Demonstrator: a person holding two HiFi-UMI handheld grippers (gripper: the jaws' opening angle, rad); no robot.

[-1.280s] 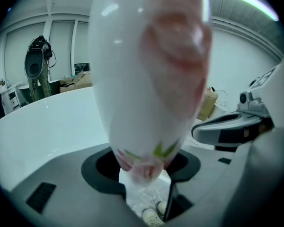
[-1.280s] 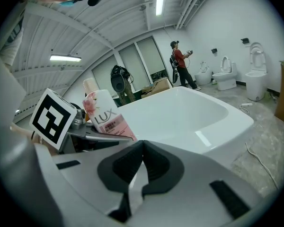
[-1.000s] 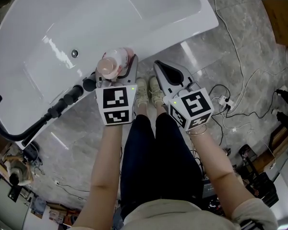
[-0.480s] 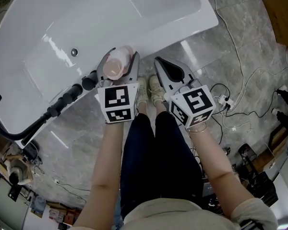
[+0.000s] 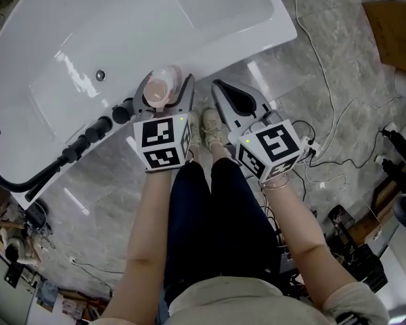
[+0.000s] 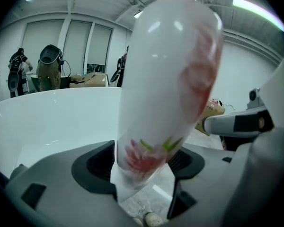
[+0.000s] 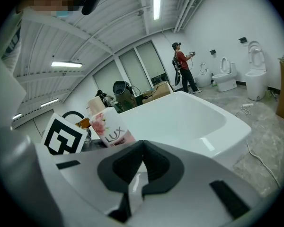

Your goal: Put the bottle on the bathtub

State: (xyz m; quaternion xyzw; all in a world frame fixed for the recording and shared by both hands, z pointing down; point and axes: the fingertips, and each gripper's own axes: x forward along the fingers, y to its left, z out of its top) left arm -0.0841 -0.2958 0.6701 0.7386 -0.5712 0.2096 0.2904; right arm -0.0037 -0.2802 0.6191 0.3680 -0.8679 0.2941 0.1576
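Observation:
A white bottle (image 5: pixel 164 87) with a pink flower print and a pink cap stands upright on the near rim of the white bathtub (image 5: pixel 122 26). My left gripper (image 5: pixel 166 92) straddles it. Its jaws have just been opening and stand wide on either side of the bottle (image 6: pixel 165 79), which still fills the gap between them in the left gripper view. My right gripper (image 5: pixel 224 95) hangs over the floor just right of the tub's rim, shut with nothing in it. The right gripper view shows the bottle (image 7: pixel 111 126) to the left, beside the tub (image 7: pixel 189 117).
Black tap fittings and a curved black hose (image 5: pixel 88 137) sit on the rim left of the bottle. My shoes (image 5: pixel 213 124) stand on the grey tiled floor below the grippers. White cables (image 5: pixel 325 114) trail to the right. Toilets (image 7: pixel 225 79) and people stand far off.
The left jaws have spread away from the bottle's sides, and the bottle stands straighter on the rim. The right gripper has risen slightly.

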